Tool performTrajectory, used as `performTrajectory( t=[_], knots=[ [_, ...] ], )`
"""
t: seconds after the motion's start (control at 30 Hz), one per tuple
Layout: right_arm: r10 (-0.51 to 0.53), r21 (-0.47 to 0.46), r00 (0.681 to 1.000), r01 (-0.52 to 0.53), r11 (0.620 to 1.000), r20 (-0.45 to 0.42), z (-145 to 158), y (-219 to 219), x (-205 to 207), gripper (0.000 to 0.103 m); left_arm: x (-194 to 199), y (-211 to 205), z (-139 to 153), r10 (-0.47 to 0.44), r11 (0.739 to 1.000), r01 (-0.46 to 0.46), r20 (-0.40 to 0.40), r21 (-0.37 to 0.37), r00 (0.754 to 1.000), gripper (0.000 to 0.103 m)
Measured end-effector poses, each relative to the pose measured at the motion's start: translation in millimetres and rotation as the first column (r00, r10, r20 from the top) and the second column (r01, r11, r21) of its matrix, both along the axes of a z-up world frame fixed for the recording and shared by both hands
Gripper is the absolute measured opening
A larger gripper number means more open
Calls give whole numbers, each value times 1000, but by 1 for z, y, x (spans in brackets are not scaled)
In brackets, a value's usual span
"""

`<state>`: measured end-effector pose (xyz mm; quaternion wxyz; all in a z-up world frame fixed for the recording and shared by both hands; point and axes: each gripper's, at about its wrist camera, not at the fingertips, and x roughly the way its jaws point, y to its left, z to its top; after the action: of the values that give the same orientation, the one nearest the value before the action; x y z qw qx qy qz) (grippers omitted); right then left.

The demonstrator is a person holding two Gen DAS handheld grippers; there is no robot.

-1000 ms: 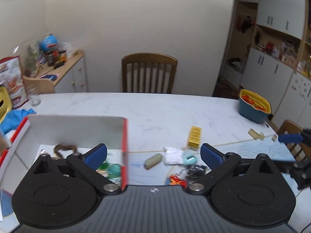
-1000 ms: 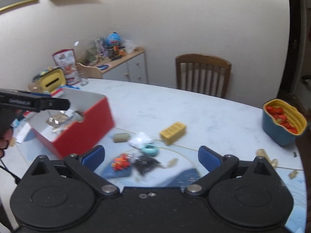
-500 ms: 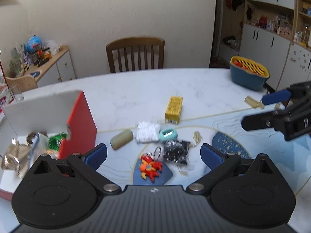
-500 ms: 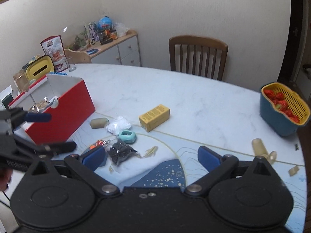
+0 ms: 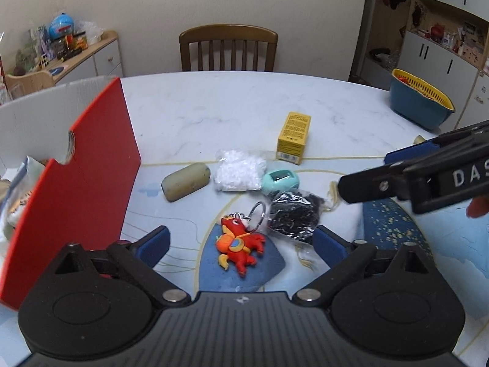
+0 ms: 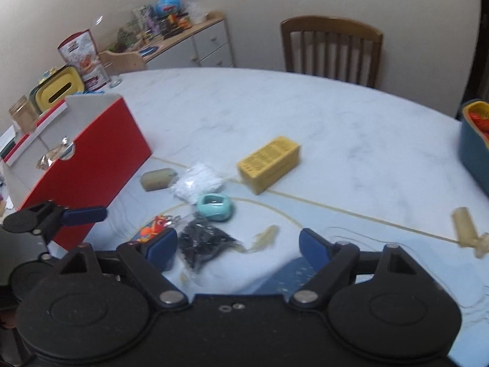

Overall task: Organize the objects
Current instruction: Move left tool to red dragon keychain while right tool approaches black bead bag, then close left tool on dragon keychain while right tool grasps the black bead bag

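My left gripper (image 5: 241,244) hangs low over the table, its jaws closing, with a red horse keychain (image 5: 240,246) lying between the pads, untouched. A black packet (image 5: 293,214) lies just right of it. My right gripper (image 6: 238,249) is closing too; the black packet (image 6: 204,241) lies between its pads, not pressed. Beyond lie a teal case (image 6: 215,206), a white packet (image 6: 197,183), an olive pouch (image 6: 157,179) and a yellow box (image 6: 269,165). An open red box (image 5: 91,168) with wrappers inside stands left.
A blue basket with a yellow strainer (image 5: 418,104) sits at the table's far right edge. Beige bits (image 6: 466,226) lie on the right. A wooden chair (image 5: 227,49) stands behind the table. A jar and a yellow tin (image 6: 58,91) stand behind the red box.
Both grippers have come down toward the pile of small objects. The left view swung from the red box to the keychain. Both pairs of jaws have narrowed a little.
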<state>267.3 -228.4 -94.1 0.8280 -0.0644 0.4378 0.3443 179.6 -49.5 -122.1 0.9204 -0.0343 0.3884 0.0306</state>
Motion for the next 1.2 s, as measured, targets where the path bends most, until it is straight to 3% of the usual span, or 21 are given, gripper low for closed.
performTrajectory(
  t=[0.33,0.5,0.7,0.77,0.9,1.13,1.2],
  knots=[
    [65,17,996,-64,998,-68,-18,28,7,69,10,6,-17,-14,1000,13,-42,-13,999,69],
    [73,-4,994,-74,997,-78,-27,34,11,56,11,6,-18,-26,1000,26,-34,-4,999,58],
    [75,-4,994,-75,997,-82,-30,33,13,51,12,6,-17,-39,999,39,-29,2,999,40],
    [69,6,994,-69,998,-89,-31,33,14,47,13,5,-17,-40,999,41,-33,11,999,39],
    [60,36,993,-57,998,-100,-29,28,13,29,13,5,-16,-42,999,42,-41,13,998,38],
    [39,52,995,-35,998,-91,-25,25,4,14,6,6,-10,-45,999,46,-29,13,999,38],
    [29,63,995,-23,998,-93,-23,23,1,3,4,6,-7,-48,999,49,-25,8,999,38]
  ],
)
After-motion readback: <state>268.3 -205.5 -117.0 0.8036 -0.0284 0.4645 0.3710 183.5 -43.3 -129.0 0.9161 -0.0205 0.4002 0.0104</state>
